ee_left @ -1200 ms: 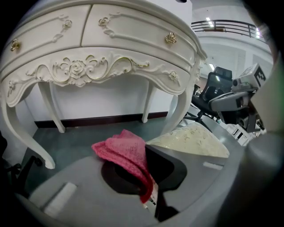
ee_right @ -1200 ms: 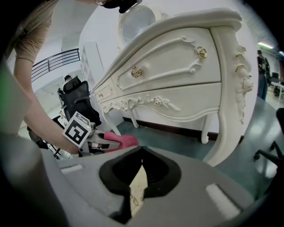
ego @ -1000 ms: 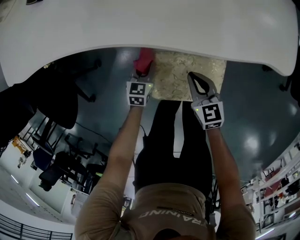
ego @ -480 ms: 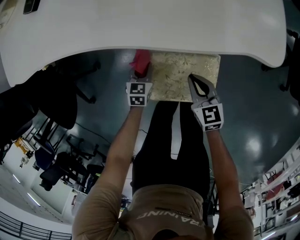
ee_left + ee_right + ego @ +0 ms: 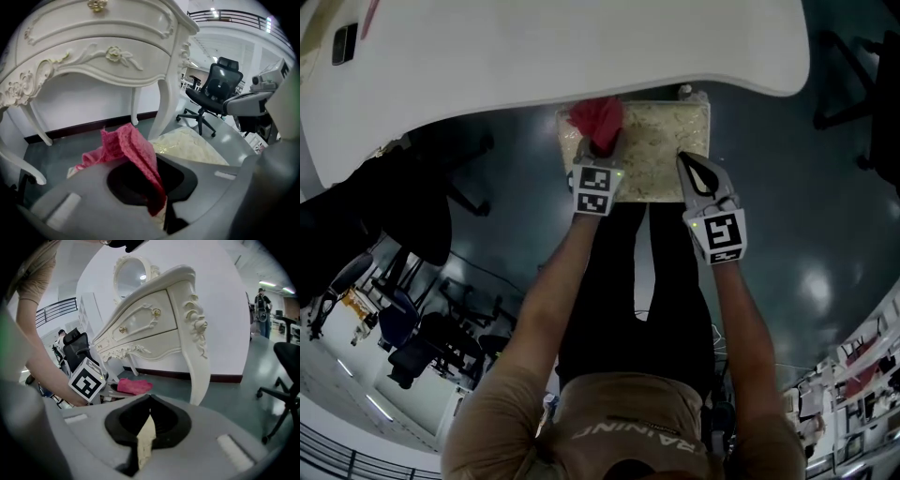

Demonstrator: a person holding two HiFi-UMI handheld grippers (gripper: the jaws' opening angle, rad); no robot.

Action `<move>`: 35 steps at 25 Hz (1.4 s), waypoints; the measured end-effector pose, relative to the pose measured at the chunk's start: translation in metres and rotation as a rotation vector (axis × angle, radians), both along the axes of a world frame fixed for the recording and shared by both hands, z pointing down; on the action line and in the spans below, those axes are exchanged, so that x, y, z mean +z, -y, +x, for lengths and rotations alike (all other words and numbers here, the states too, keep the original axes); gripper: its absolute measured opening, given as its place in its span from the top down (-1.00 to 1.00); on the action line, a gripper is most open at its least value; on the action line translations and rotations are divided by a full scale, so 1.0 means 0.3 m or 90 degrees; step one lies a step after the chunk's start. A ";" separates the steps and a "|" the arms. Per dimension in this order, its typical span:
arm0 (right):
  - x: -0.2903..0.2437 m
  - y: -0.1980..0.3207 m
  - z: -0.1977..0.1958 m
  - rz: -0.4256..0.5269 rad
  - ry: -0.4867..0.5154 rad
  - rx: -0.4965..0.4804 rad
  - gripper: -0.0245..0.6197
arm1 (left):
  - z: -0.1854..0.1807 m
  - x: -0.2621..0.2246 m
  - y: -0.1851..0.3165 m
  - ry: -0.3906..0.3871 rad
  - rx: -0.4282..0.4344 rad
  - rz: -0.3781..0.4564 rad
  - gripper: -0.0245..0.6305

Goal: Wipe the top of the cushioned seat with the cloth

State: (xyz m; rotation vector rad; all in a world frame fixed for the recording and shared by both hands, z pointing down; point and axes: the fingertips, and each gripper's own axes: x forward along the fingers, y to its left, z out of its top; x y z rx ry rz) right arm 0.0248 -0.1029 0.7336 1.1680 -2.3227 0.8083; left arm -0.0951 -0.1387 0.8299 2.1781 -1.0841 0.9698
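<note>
Stands over a cream, patterned cushioned seat [image 5: 661,155] set just before the near edge of a white carved dressing table [image 5: 581,56]; holds a red cloth [image 5: 598,117] on the far left corner of the seat top with the left gripper [image 5: 596,148], jaws clamped on a fold of the fabric, the rest crumpled into a peak ahead of the tips; carries the right gripper [image 5: 686,167] above the right side of the seat, jaws drawn together to a thin slit with nothing between them, only the pale cushion visible through the gap; impossible to tell whether those tips touch the cushion. Seen along the left gripper: a curved table leg [image 5: 164,108] just beyond the cloth; a drawer front with a gilt knob [image 5: 97,4] overhead; a black office chair [image 5: 213,89] far to the right; grey floor [image 5: 70,145] under the table. Seen along the right gripper: the marker cube [image 5: 86,379] of the left gripper at near left, the cloth just right of it; an oval mirror [image 5: 131,273] atop the table; a bare forearm [image 5: 51,378] reaching in from the left. Tan T-shirt [image 5: 628,422] and black trousers [image 5: 619,309] at the near edge of the head view.
</note>
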 end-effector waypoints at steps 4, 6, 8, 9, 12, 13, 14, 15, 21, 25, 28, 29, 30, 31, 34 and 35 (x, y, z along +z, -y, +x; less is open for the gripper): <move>0.013 -0.018 0.112 -0.005 0.000 0.020 0.92 | 0.154 0.001 -0.006 -0.006 0.027 -0.003 0.81; 0.020 -0.028 0.163 -0.007 0.001 0.034 0.92 | 0.223 0.003 -0.012 -0.009 0.037 -0.004 0.81; 0.029 -0.034 0.209 -0.009 0.005 0.045 0.92 | 0.283 0.006 -0.016 -0.012 0.044 -0.003 0.81; 0.034 -0.037 0.231 -0.011 0.008 0.049 0.92 | 0.310 0.008 -0.017 -0.012 0.047 -0.003 0.81; 0.048 -0.045 0.293 -0.017 0.014 0.060 0.92 | 0.381 0.011 -0.017 -0.009 0.061 -0.002 0.81; 0.051 -0.046 0.312 -0.019 0.015 0.065 0.92 | 0.402 0.011 -0.016 -0.008 0.066 -0.002 0.81; 0.052 -0.046 0.331 -0.020 0.017 0.070 0.92 | 0.423 0.010 -0.014 -0.008 0.072 -0.002 0.81; 0.054 -0.045 0.347 -0.021 0.018 0.075 0.92 | 0.445 0.010 -0.011 -0.009 0.078 -0.002 0.81; 0.062 -0.056 0.434 -0.020 0.014 0.078 0.92 | 0.566 0.009 -0.015 -0.012 0.105 -0.002 0.81; 0.066 -0.047 0.505 -0.020 0.006 0.086 0.92 | 0.650 0.016 -0.016 -0.015 0.126 -0.015 0.81; 0.067 -0.045 0.553 -0.020 0.004 0.096 0.92 | 0.732 0.030 -0.046 -0.039 0.164 -0.042 0.81; 0.068 -0.046 0.569 -0.020 0.002 0.098 0.92 | 0.762 0.029 -0.058 -0.050 0.176 -0.049 0.81; 0.069 -0.049 0.584 -0.019 0.000 0.099 0.92 | 0.789 0.024 -0.069 -0.059 0.185 -0.053 0.81; 0.072 -0.050 0.596 -0.017 -0.003 0.101 0.92 | 0.812 0.018 -0.079 -0.066 0.193 -0.054 0.81; 0.085 -0.055 0.608 -0.015 -0.006 0.106 0.92 | 0.857 -0.007 -0.101 -0.090 0.211 -0.045 0.81; 0.087 -0.058 0.603 -0.014 -0.005 0.107 0.92 | 0.865 -0.022 -0.106 -0.102 0.215 -0.041 0.81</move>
